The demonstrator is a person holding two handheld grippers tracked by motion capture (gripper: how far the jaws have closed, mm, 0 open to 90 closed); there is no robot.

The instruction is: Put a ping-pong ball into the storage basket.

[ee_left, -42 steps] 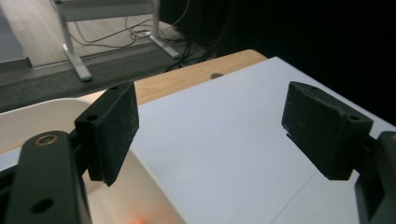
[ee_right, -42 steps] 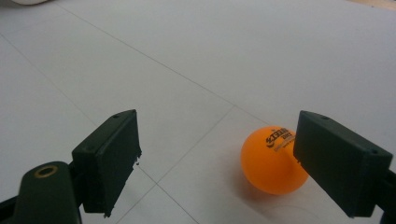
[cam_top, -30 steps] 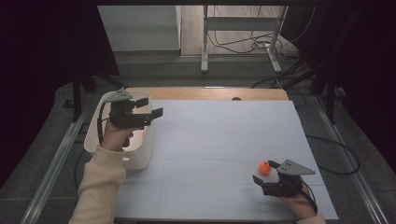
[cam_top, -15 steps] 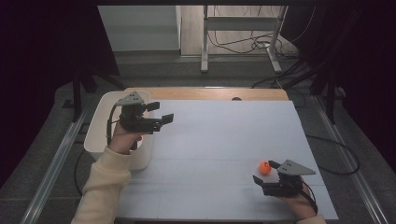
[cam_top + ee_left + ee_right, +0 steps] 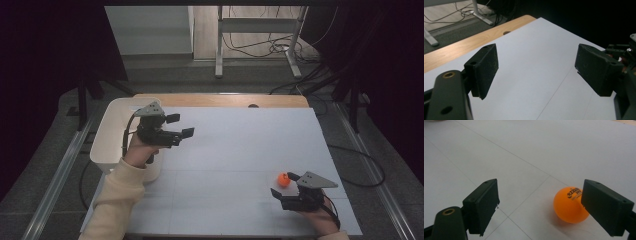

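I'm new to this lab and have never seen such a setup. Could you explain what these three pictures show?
A person sits at a table covered in white, holding a hand-held claw in each hand. The high view looks down from above. The left claw is open over the table beside a white tub; its own camera looks between its open jaws at bare table. The right claw is open too, with an orange ball lying on the table between its jaws, close to one jaw, not gripped. Neither claw holds anything.
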